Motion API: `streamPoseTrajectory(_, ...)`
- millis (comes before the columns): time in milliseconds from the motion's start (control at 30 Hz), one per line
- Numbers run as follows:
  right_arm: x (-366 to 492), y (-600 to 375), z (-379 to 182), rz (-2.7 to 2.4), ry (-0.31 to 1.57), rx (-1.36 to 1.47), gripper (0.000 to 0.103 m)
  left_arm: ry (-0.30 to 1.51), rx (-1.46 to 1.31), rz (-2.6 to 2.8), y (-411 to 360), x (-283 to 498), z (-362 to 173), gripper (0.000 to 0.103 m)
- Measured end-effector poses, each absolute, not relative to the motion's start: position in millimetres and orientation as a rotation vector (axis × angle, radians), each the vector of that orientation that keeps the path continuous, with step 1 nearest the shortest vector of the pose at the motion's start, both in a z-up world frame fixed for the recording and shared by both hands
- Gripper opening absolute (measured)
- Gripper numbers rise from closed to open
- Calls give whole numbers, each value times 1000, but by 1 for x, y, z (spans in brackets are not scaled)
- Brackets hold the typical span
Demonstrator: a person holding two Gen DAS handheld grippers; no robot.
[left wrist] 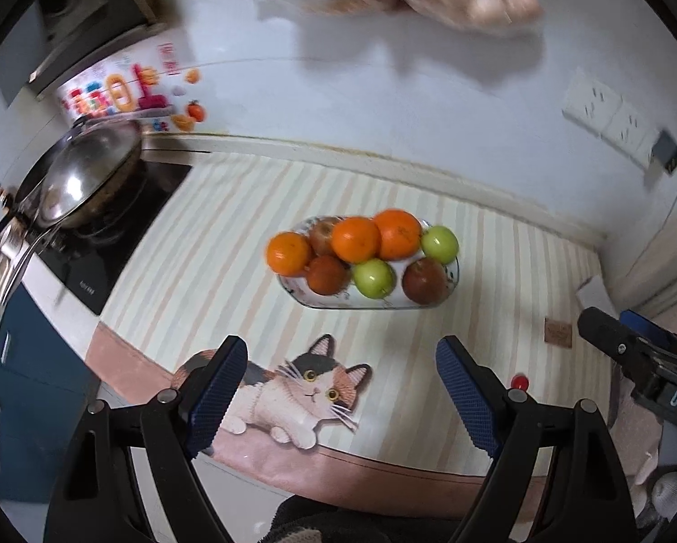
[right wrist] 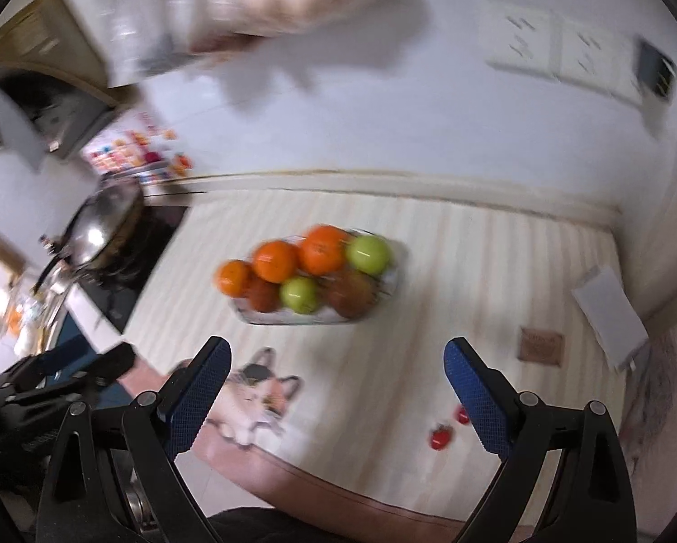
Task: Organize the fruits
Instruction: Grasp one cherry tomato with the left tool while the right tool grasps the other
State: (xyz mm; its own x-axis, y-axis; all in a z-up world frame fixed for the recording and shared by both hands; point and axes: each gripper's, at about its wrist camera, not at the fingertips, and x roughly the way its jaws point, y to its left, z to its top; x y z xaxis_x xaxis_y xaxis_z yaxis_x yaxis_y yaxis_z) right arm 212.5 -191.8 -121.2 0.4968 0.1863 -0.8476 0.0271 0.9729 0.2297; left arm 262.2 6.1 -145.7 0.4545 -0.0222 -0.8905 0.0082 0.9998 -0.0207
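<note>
On striped cat-print tablecloth (left wrist: 229, 235), well ahead of both grippers: oval plate (left wrist: 455, 271) heaped with oranges (left wrist: 355, 239), green apples (left wrist: 373, 278), red apples (left wrist: 424, 281). Left gripper (left wrist: 338, 389) and right gripper (right wrist: 336, 396) spread apart, empty, hovering short of fruit.

A cream, pastel-striped cloth with a printed calico cat (left wrist: 313, 384) covers the tabletop (left wrist: 202, 244). At ten o'clock a steel wok under a shiny domed metal lid (left wrist: 78, 181) sits on a black glass hob (left wrist: 125, 226). At two o'clock white wall sockets (left wrist: 605, 115) carry a dark plug. A small brown square coaster (left wrist: 557, 330) lies at four o'clock.
</note>
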Motion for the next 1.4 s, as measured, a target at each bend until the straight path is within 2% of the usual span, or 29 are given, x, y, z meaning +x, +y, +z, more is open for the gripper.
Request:
streamPoseTrajectory(33, 213, -204, -133, 72, 1067, 240, 97, 1110, 8, -31, -3, 266, -153, 85)
streamPoseTrajectory(100, 214, -228, -162, 30, 1121, 281, 89, 1159, 52, -64, -25, 274, -175, 85)
streamPoseTrajectory(167, 214, -253, -194, 2, 1182, 343, 65, 1224, 78, -121, -51, 281, -202, 85)
streamPoseTrajectory(267, 210, -285, -235, -21, 1240, 431, 52, 1366, 46, -249, -86, 291, -246, 85)
streamPoseTrajectory(333, 207, -301, -258, -45, 1272, 470, 49, 1490, -7, -322, -105, 296, -281, 83)
streamPoseTrajectory(467, 198, -330, -288, -88, 1291, 530, 42, 1633, -32, -398, -140, 296, -330, 71)
streamPoseTrajectory(533, 193, -340, -298, -105, 1291, 557, 41, 1683, -16, -428, -159, 294, -348, 67)
streamPoseTrajectory(667, 188, -354, -311, -116, 1293, 604, 40, 1773, -12, -464, -184, 293, -374, 66)
streamPoseTrajectory(800, 186, -359, -314, -128, 1294, 608, 40, 1776, 20, -463, -201, 294, -383, 66)
streamPoseTrajectory(900, 186, -362, -314, -129, 1295, 621, 40, 1719, 93, -443, -213, 292, -382, 53)
streamPoseTrajectory(967, 187, -363, -314, -120, 1294, 639, 40, 1676, 151, -445, -222, 290, -378, 34)
streamPoseTrajectory(1067, 189, -361, -314, -115, 1296, 630, 40, 1657, 193, -451, -232, 289, -376, 22)
streamPoseTrajectory(1200, 193, -356, -314, -97, 1298, 622, 40, 1643, 228, -431, -221, 286, -373, 22)
streamPoseTrajectory(1400, 207, -331, -330, -46, 1335, 596, 40, 1665, 148, -317, -155, 300, -374, 22)
